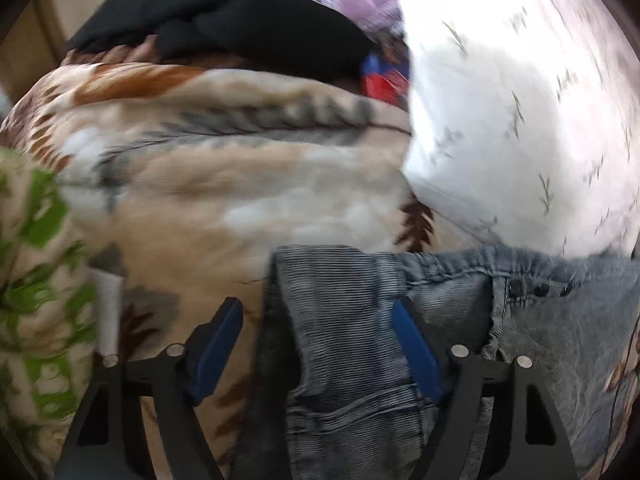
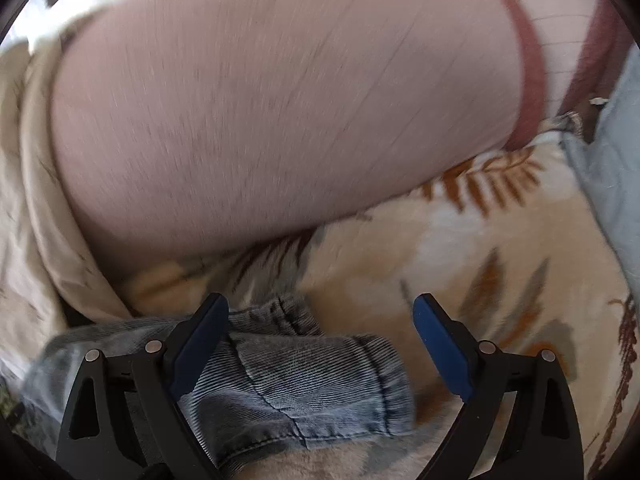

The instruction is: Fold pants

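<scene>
Between the left gripper's point(image 1: 318, 344) blue fingers point(image 1: 218, 344), at six o'clock in the left wrist view, lies the waist corner of the pants point(image 1: 352, 320), pale washed denim. The fingers stand fairly wide on either side of that corner and do not pinch it; a row of dark snaps point(image 1: 538, 290) shows at four o'clock. In the right wrist view the right gripper point(image 2: 320, 340) also stands wide, with a gathered cuff point(image 2: 288, 376) of the same pants lying between the pads at six o'clock, nearer the left pad point(image 2: 200, 344), untouched as far as I can tell.

The pants rest on a plush blanket point(image 1: 240, 184) with a brown leaf print, on what looks like a bed. Farther out, a white pillow point(image 1: 500, 120) crowds the waistband from two o'clock, a black garment point(image 1: 224, 20) sits at twelve o'clock, and a pink cushion point(image 2: 280, 100) fills the upper half of the right view.

Both views are smeared, so the edges are hard to place. The main risk, I judge, is a poor grip: the left fingers could nip the blanket's pile together with the denim, or catch only one layer, so the fold drags crooked. The right fingers could slide off the bunched cuff. The pillow may also snag the waistband when lifted.
</scene>
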Tool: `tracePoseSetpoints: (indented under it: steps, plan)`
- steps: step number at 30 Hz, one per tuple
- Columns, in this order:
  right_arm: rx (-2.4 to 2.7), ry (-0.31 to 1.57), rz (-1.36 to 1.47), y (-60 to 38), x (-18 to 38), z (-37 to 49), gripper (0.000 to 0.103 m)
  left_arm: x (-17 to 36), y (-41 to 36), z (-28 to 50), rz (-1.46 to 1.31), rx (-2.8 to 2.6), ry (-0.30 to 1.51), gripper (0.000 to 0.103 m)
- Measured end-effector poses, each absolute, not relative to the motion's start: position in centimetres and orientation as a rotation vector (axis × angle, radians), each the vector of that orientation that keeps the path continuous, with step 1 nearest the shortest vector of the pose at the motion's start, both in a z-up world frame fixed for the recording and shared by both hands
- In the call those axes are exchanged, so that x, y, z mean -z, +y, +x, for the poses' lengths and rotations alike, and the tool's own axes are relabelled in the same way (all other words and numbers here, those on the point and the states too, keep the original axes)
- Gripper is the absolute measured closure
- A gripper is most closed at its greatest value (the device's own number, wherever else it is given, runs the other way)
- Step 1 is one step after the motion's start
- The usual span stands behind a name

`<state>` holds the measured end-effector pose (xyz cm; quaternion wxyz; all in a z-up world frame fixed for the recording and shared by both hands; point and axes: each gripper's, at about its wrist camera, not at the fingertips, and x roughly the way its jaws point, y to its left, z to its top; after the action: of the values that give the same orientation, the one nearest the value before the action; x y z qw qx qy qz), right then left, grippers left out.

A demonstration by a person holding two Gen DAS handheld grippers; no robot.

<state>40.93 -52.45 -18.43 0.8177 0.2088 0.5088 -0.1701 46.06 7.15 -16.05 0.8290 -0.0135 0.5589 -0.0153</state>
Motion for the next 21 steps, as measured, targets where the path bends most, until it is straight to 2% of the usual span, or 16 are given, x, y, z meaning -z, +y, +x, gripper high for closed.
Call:
tracePoseSetpoints:
  steps: [1, 3, 4, 6, 8, 10, 12, 13, 17, 21]
  plan:
    - [0.353, 1.108, 0.449, -52.1, 19.0, 41.2, 0.015, 16.3, 6.8, 46.2, -0.017, 0.041, 1.186, 0.033]
    - [0.346, 1.162, 0.411, -51.1, 20.1, 41.6, 0.019, 16.5, 6.3, 46.7, -0.009, 0.041, 1.179, 0.033]
    - [0.353, 1.152, 0.360, -50.4, 20.1, 41.7, 0.025, 16.5, 6.2, 46.9, -0.014, 0.042, 1.168, 0.034]
    - [0.329, 1.140, 0.309, -49.4, 19.9, 42.0, 0.038, 16.2, 5.6, 47.4, -0.009, 0.054, 1.155, 0.044]
    - [0.309, 1.141, 0.297, -48.9, 19.6, 42.2, 0.050, 16.1, 4.9, 47.9, -0.026, 0.091, 1.160, 0.066]
    - [0.298, 1.137, 0.269, -48.3, 19.4, 42.1, 0.058, 16.0, 4.5, 47.9, -0.043, 0.101, 1.160, 0.069]
    - [0.306, 1.130, 0.254, -47.9, 19.3, 41.8, 0.062, 16.0, 4.0, 47.8, -0.030, 0.114, 1.154, 0.077]
    - [0.309, 1.123, 0.252, -47.7, 19.3, 41.7, 0.065, 15.8, 3.9, 47.5, -0.042, 0.125, 1.153, 0.084]
    - [0.336, 1.085, 0.270, -47.4, 18.4, 40.1, 0.070, 14.8, 4.7, 46.4, -0.118, 0.130, 1.160, 0.097]
    - [0.349, 0.999, 0.345, -48.8, 16.0, 37.3, 0.071, 12.5, 6.4, 45.0, -0.178, 0.140, 1.121, 0.098]
